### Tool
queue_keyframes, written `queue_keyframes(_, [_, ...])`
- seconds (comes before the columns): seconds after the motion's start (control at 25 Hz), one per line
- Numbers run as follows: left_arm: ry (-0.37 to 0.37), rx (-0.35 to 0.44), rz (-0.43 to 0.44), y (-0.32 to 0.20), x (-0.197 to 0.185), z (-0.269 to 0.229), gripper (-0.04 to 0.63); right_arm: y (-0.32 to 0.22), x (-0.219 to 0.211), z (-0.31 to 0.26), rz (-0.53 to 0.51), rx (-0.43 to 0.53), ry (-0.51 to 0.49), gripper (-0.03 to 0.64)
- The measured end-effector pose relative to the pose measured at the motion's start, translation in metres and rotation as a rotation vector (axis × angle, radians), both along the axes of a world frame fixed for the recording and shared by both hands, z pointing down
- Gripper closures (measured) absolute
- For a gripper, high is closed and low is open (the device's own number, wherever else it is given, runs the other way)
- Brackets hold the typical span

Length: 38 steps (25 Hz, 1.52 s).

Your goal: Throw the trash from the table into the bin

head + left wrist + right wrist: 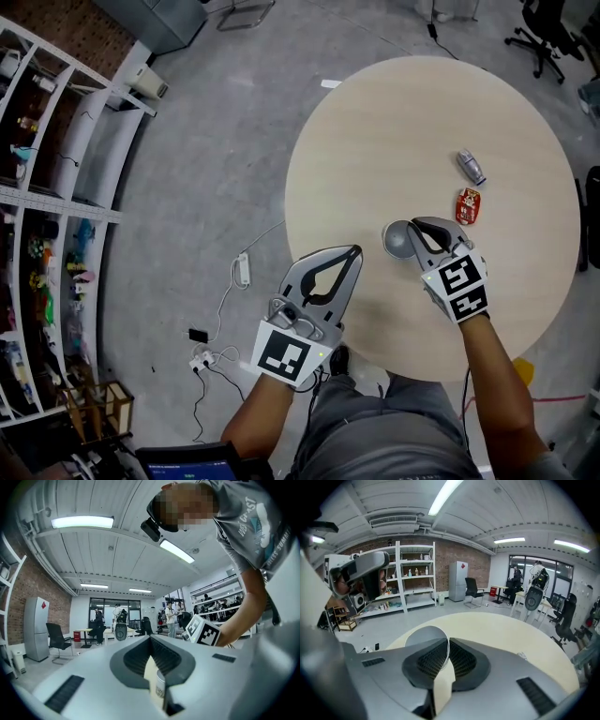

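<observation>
From your head camera, the round table fills the upper right. Your right tongs reach in over its near edge, pinched on the rim of a grey disc a little in from that edge. A red packet lies just beyond the tongs and a silver wrapper past it, both toward the right edge; the far and left parts of the top give you open surface. Your left tongs sit at the near-left edge, tips together. On the floor left of the table lie a power strip and cables, with shelves further left. In your left gripper view the jaws meet with nothing between the tips, and open room lies ahead. In your right gripper view the jaws clamp the disc's edge, with tabletop stretching beyond.
</observation>
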<state>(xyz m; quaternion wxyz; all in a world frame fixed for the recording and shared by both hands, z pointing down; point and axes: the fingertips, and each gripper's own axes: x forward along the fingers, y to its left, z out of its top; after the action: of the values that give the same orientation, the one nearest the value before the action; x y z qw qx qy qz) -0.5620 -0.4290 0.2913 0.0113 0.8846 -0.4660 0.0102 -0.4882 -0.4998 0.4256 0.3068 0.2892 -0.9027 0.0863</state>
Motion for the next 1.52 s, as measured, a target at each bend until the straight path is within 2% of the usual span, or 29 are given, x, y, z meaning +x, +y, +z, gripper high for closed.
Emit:
queue_keyframes(0.24, [0.029, 0.091, 0.081, 0.044, 0.018, -0.062, 0.554, 0.057, 0.034, -0.097, 0.096, 0.125, -0.043, 0.591])
queue_keyframes(0.56, [0.031, 0.231, 0.283, 0.138, 0.056, -0.143, 0.554, 0.168, 0.090, -0.220, 0.284, 0.330, -0.048, 0.592])
queue_keyframes(0.76, [-0.109, 0.344, 0.501, 0.191, 0.110, -0.159, 0.554, 0.241, 0.147, -0.264, 0.442, 0.457, -0.029, 0.591])
queue_keyframes(0.88, [-0.094, 0.394, 0.591, 0.213, 0.148, -0.174, 0.554, 0.282, 0.183, -0.287, 0.518, 0.522, -0.004, 0.592])
queue_keyframes(1.0, [-0.034, 0.420, 0.667, 0.233, 0.181, -0.195, 0.554, 0.318, 0.217, -0.313, 0.581, 0.583, 0.025, 0.592])
queue_keyframes(1.12, [0.063, 0.423, 0.735, 0.255, 0.228, -0.213, 0.554, 0.358, 0.272, -0.329, 0.690, 0.629, 0.039, 0.591])
queue_keyframes(1.28, [0.108, 0.438, 0.860, 0.293, 0.316, -0.218, 0.554, 0.430, 0.365, -0.329, 0.850, 0.659, 0.075, 0.592])
queue_keyframes(1.52, [0.118, 0.410, 1.001, 0.347, 0.507, -0.195, 0.554, 0.523, 0.549, -0.299, 1.025, 0.624, 0.108, 0.591])
